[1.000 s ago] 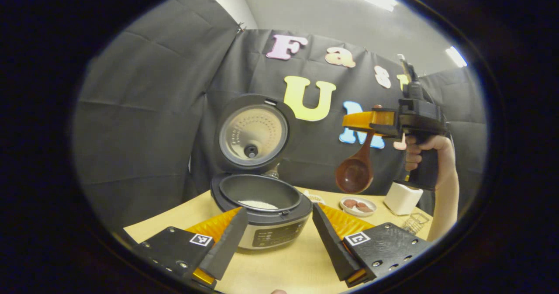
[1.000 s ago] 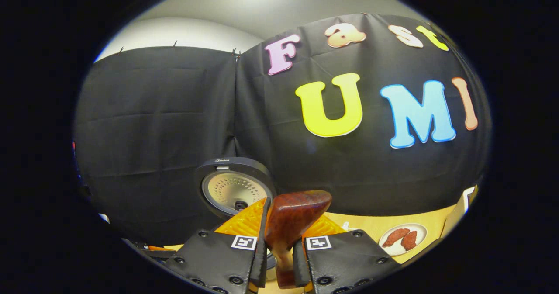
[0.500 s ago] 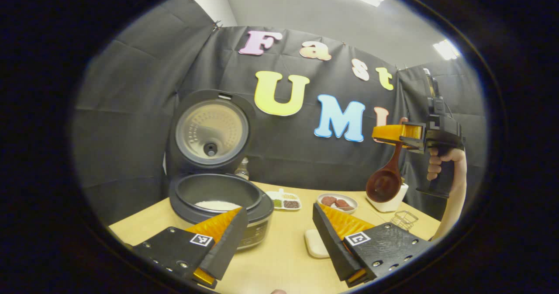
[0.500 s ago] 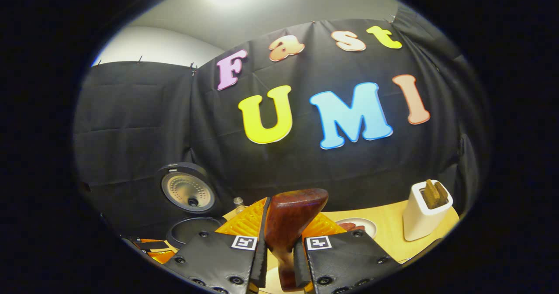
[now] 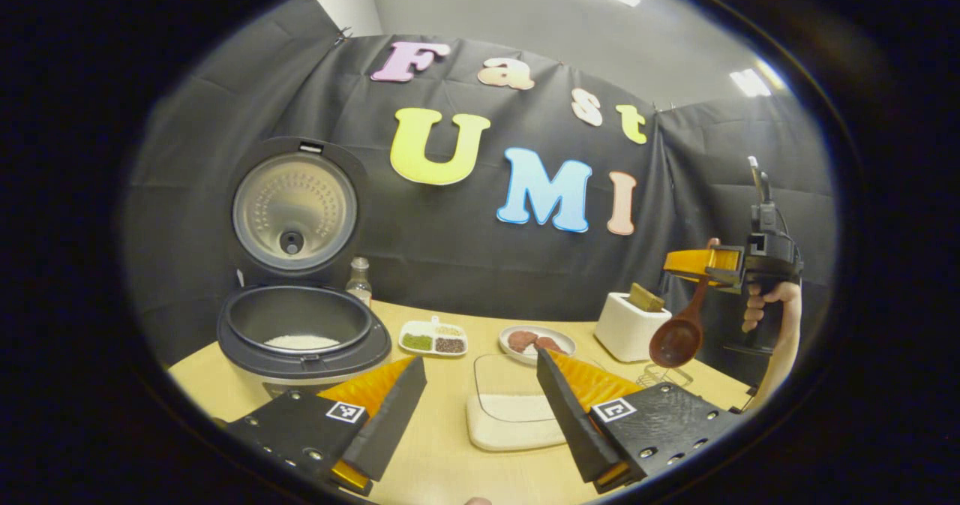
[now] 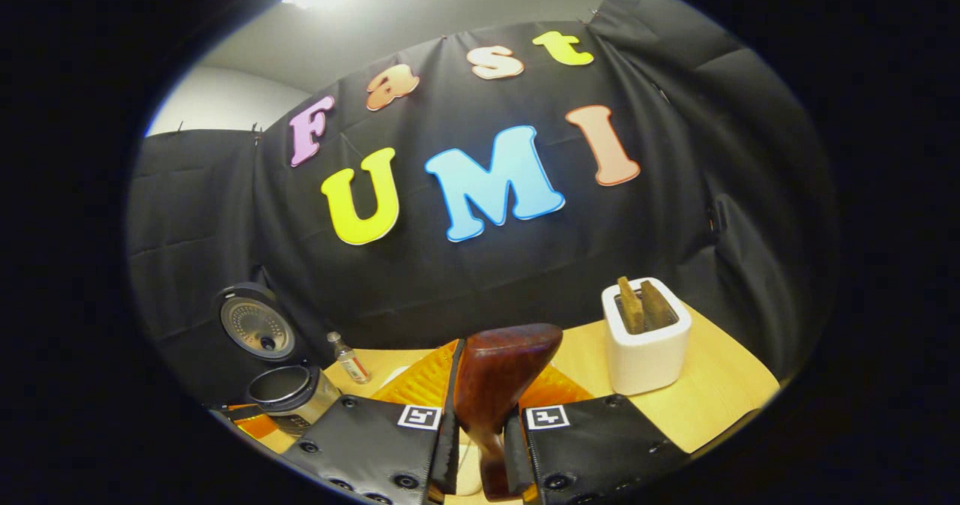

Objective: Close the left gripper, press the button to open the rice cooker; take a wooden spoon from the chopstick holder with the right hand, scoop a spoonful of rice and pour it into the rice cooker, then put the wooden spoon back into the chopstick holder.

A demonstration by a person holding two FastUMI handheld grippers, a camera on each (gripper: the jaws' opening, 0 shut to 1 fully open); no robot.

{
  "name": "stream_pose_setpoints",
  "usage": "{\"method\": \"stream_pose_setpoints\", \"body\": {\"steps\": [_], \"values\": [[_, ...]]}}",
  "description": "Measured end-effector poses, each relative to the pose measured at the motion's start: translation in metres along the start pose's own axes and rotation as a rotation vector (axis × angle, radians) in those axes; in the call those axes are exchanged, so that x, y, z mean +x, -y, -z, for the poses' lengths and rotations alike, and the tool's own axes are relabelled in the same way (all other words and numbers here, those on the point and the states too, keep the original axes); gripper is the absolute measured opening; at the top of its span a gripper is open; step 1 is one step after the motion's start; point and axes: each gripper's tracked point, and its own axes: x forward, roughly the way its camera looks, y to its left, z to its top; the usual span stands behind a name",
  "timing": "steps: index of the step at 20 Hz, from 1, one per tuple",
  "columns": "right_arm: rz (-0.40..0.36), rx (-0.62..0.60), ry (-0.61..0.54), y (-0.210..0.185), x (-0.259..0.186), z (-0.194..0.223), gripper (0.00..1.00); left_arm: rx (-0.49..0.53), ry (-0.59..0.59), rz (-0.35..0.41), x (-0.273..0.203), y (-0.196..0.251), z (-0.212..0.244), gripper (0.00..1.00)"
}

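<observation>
- Right gripper [image 6: 480, 445] pinches the wooden spoon [image 6: 499, 385]; left gripper [image 5: 480, 415] is spread.
- Lower the spoon upright into the white holder [image 6: 646, 344] near the desk's right edge, then release.

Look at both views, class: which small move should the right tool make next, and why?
Probably bring the right tool over the white chopstick holder and lower the wooden spoon in. The spoon hangs in that tool's grip, apparently empty, just beside the holder, and the open rice cooker already has rice inside.
</observation>
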Motion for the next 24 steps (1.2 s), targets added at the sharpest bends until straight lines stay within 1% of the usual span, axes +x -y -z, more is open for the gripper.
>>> {"method": "stream_pose_setpoints", "body": {"steps": [3, 5, 7, 12, 15, 16, 17, 18, 21, 22, 24], "values": [[0.067, 0.042, -0.012, 0.037, -0.002, 0.010, 0.27, -0.025, -0.006, -0.015, 0.004, 0.005, 0.005, 0.94], [0.112, 0.086, -0.016, 0.061, 0.000, 0.016, 0.27, -0.047, -0.015, -0.011, 0.005, 0.011, 0.008, 0.94], [0.139, 0.127, -0.029, 0.077, 0.004, 0.027, 0.27, -0.047, -0.019, -0.018, 0.005, 0.013, 0.010, 0.93], [0.180, 0.152, -0.132, 0.096, 0.020, 0.078, 0.27, -0.029, -0.017, -0.036, 0.004, 0.014, 0.008, 0.94], [0.183, 0.201, -0.176, 0.097, 0.024, 0.100, 0.27, -0.027, -0.010, -0.065, 0.001, 0.003, 0.006, 0.94], [0.207, 0.208, -0.186, 0.102, 0.024, 0.106, 0.28, -0.032, -0.005, -0.078, -0.001, -0.003, 0.004, 0.94], [0.233, 0.218, -0.186, 0.108, 0.024, 0.109, 0.28, -0.040, 0.000, -0.092, -0.001, -0.010, 0.002, 0.93], [0.244, 0.220, -0.167, 0.108, 0.023, 0.108, 0.28, -0.052, 0.009, -0.106, -0.002, -0.017, -0.001, 0.94], [0.243, 0.242, -0.136, 0.105, 0.014, 0.102, 0.30, -0.071, 0.032, -0.154, -0.003, -0.042, -0.009, 0.94], [0.238, 0.246, -0.124, 0.103, 0.010, 0.100, 0.38, -0.067, 0.045, -0.175, -0.002, -0.053, -0.016, 0.93], [0.268, 0.210, -0.111, 0.111, -0.001, 0.097, 0.79, -0.043, 0.082, -0.207, -0.003, -0.072, -0.035, 0.92]]}}
